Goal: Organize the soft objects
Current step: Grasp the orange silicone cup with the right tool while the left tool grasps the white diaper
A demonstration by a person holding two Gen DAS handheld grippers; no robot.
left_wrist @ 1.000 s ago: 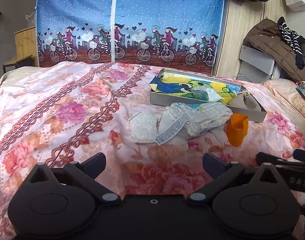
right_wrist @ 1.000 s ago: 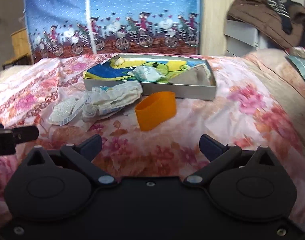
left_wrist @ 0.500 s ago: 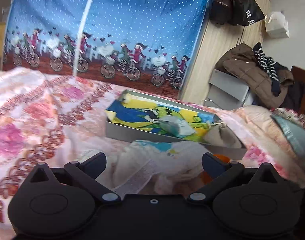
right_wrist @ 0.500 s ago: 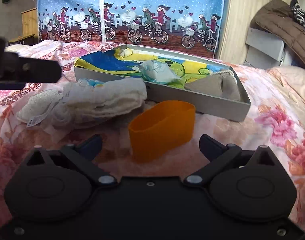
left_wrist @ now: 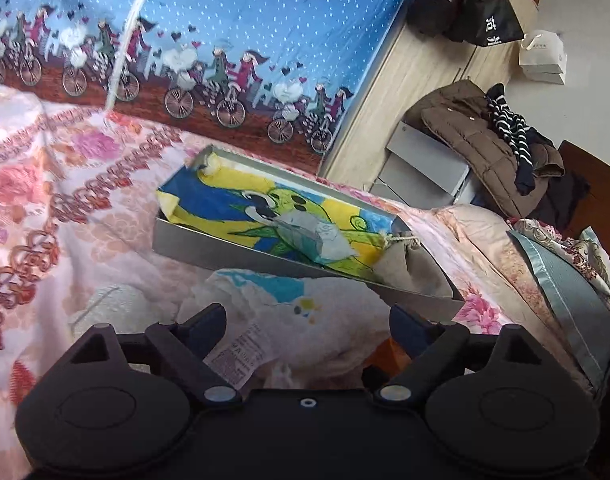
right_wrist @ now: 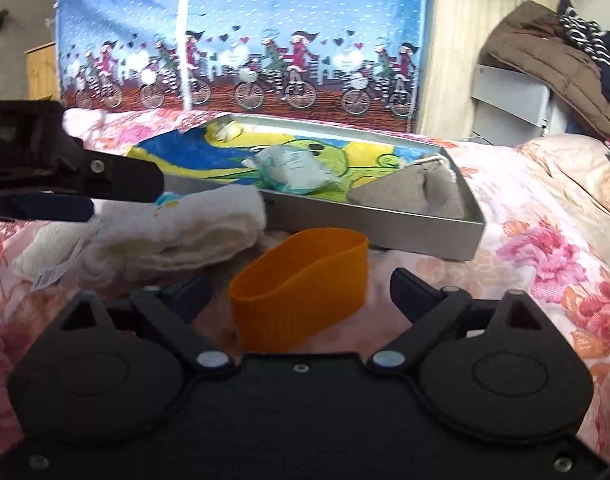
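A rumpled white towel (left_wrist: 305,304) with a printed tag lies on the flowered bedspread in front of a grey tray (left_wrist: 265,258). My left gripper (left_wrist: 307,322) hangs low over the towel, its jaws closing with the towel between the fingers and no firm pinch showing. In the right wrist view the same towel (right_wrist: 177,232) is under the left gripper (right_wrist: 105,196). An orange ribbed soft sleeve (right_wrist: 301,284) stands between the fingers of my right gripper (right_wrist: 301,292). Its jaws are closing, with small gaps left on both sides.
The tray's wall (right_wrist: 385,232) holds a bright cartoon cloth, a pale packet (right_wrist: 293,168) and a grey drawstring pouch (right_wrist: 417,196). A white mesh pouch (left_wrist: 109,312) lies left of the towel. Pillows (left_wrist: 565,280) are on the right, and a blue fabric wardrobe stands behind the bed.
My left gripper came forward and swung right until the towel filled the space between its fingers. The right gripper closed in on the orange sleeve. Both pairs of jaws narrowed slightly.
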